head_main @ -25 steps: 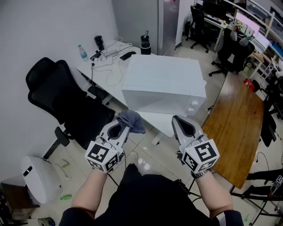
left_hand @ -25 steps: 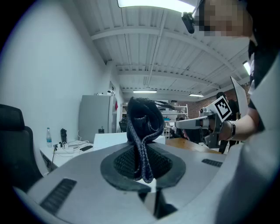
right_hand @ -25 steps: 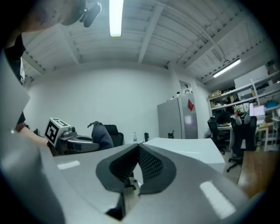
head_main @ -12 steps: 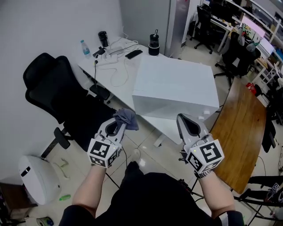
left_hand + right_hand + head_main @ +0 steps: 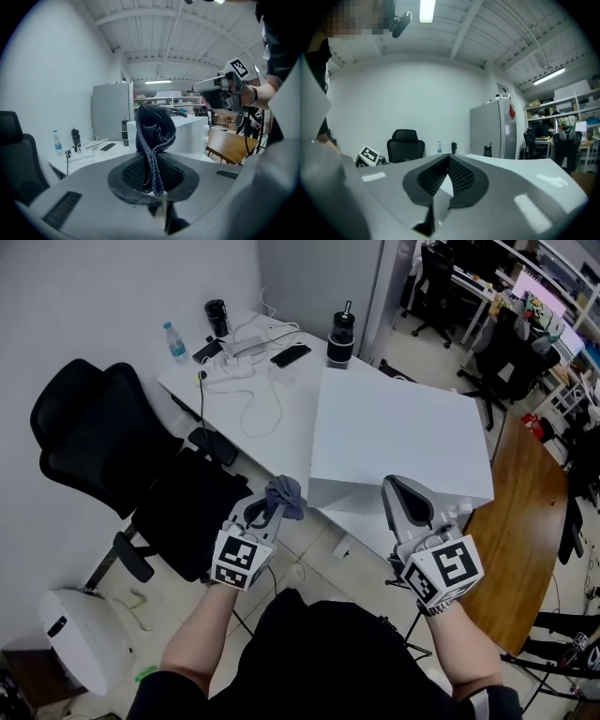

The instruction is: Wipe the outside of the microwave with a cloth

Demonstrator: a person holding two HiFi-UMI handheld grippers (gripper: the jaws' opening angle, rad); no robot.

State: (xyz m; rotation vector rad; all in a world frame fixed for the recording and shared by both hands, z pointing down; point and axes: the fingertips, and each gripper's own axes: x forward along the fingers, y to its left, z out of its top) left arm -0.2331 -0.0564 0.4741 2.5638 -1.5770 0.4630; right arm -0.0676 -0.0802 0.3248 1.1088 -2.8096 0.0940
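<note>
A white microwave (image 5: 398,442) stands on the white desk (image 5: 253,404); its knobbed side (image 5: 190,133) shows in the left gripper view. My left gripper (image 5: 270,509) is shut on a bunched grey-blue cloth (image 5: 284,495), which sticks up from the pads (image 5: 154,136). It hangs off the desk's front edge, left of the microwave's near corner and apart from it. My right gripper (image 5: 401,493) is shut with nothing in it, close to the microwave's near face. The left gripper's marker cube (image 5: 369,155) is seen beside it in the right gripper view.
A black office chair (image 5: 112,460) stands left of the desk. On the desk lie a water bottle (image 5: 173,341), a black cup (image 5: 218,315), cables and a phone (image 5: 291,355), and a dark flask (image 5: 340,334). A wooden table (image 5: 525,521) is on the right.
Both grippers have slid to the right along the desk front toward the microwave, the left one also sinking a little. The cloth stays held; the right jaws stay shut.
</note>
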